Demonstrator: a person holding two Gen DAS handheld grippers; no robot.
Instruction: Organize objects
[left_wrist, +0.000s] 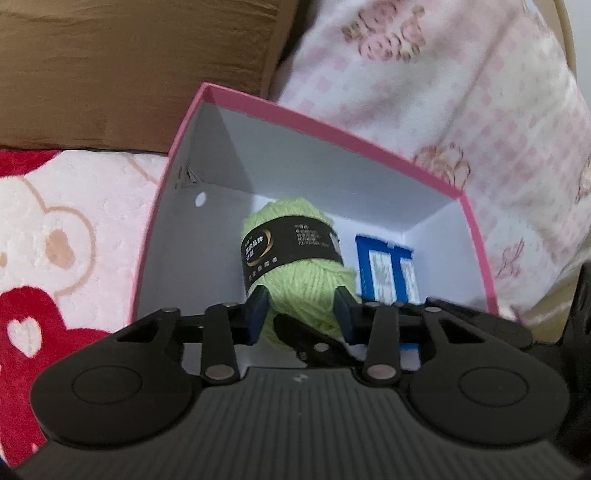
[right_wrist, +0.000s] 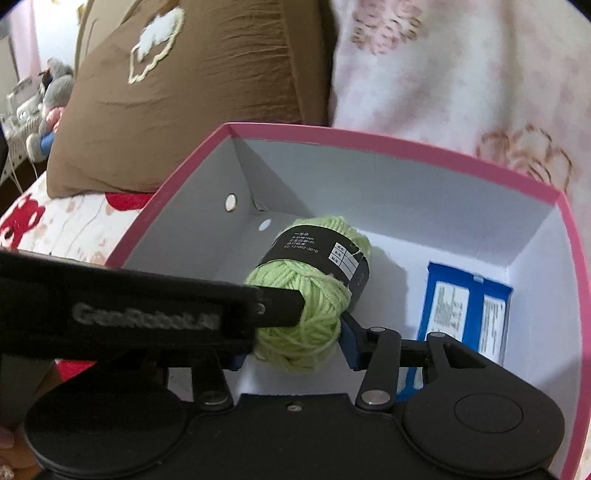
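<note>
A light green yarn ball (left_wrist: 295, 266) with a black paper band hangs over the inside of a pink box (left_wrist: 332, 127) with white walls. My left gripper (left_wrist: 301, 306) and my right gripper (right_wrist: 291, 343) are both shut on the yarn ball (right_wrist: 306, 317), each with blue pads pressed to its sides. The left gripper's black finger (right_wrist: 273, 306) crosses the right wrist view from the left. A blue packet (left_wrist: 388, 271) with white labels lies on the box floor at the right, also in the right wrist view (right_wrist: 469, 314).
The box sits on a bed with a red and white bear blanket (left_wrist: 55, 236). A brown pillow (right_wrist: 192, 81) lies behind it at the left and a pink patterned quilt (left_wrist: 461, 92) at the right. Stuffed toys (right_wrist: 51, 107) sit at the far left.
</note>
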